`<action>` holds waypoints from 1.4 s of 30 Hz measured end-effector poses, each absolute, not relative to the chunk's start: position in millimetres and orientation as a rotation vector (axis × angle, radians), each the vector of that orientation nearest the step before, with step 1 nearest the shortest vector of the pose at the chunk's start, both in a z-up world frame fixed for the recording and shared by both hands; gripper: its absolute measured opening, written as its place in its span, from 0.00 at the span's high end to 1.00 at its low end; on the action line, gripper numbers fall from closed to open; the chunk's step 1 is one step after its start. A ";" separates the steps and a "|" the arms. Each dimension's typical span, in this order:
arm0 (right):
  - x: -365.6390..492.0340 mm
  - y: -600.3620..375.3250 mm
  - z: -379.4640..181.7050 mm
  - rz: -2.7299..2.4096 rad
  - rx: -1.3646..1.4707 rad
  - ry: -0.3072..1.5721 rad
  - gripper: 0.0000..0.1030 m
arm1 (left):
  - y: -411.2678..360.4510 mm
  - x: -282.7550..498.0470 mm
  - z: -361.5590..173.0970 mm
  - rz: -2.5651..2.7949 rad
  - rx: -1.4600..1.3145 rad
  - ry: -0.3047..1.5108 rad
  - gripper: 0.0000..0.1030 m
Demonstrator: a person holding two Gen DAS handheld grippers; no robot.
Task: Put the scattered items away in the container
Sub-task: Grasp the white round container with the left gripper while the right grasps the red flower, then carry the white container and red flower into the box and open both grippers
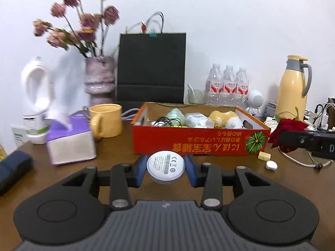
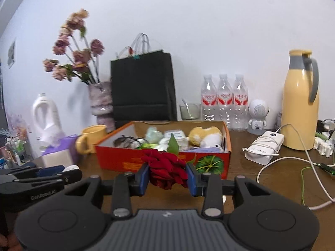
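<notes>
White wall stands behind a brown surface full of things. Near the back edge sit a black bag, a vase of dry flowers, three water bottles and a yellow jug.

In the middle is the orange box, the place for the loose things. It already holds a soft toy, a cable and some white bits.

The left gripper has its fingers closed on a round white puck. The puck's flat label side faces the camera, so it is held by its rim. It hangs just in front of the box's near wall, off the surface.

The right gripper squeezes a red rose by the bloom. I think that is because the bloom is soft and fat. Its leaf points up toward the box. The stem I cannot see.

Both things look ready to go over the wall and in. A small cork and a white earbud lie on the surface by the box's right corner.
</notes>
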State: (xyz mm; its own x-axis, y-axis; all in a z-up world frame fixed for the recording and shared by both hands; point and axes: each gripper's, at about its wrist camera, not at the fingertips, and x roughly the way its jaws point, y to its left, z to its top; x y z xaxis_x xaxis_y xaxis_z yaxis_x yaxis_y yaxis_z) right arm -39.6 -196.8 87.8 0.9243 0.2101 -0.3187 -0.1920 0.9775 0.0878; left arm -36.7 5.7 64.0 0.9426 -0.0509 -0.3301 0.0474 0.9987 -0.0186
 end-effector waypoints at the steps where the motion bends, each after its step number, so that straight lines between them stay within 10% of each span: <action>1: -51.2 -193.1 88.7 0.205 0.049 0.322 0.65 | 8.8 -47.1 64.1 -0.045 -0.008 0.329 0.61; 19: -139.2 -170.4 85.6 0.191 0.031 0.278 0.65 | 19.8 -113.7 78.8 -0.104 -0.043 0.236 0.61; 31: 11.1 -193.1 161.5 0.203 0.046 0.171 0.65 | 16.3 46.5 156.3 -0.124 -0.040 0.117 0.61; 42: 180.9 -219.6 148.3 0.243 0.097 0.528 0.65 | 11.4 210.4 128.6 -0.230 -0.003 0.514 0.60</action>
State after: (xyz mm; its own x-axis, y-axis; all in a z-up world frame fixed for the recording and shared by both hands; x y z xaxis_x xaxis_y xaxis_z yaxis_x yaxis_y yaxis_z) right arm 180.9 -219.6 148.3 0.8358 0.2541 -0.4867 -0.2043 0.9667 0.1539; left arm 210.4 11.4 128.6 0.8455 -0.2184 -0.4872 0.2170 0.9743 -0.0602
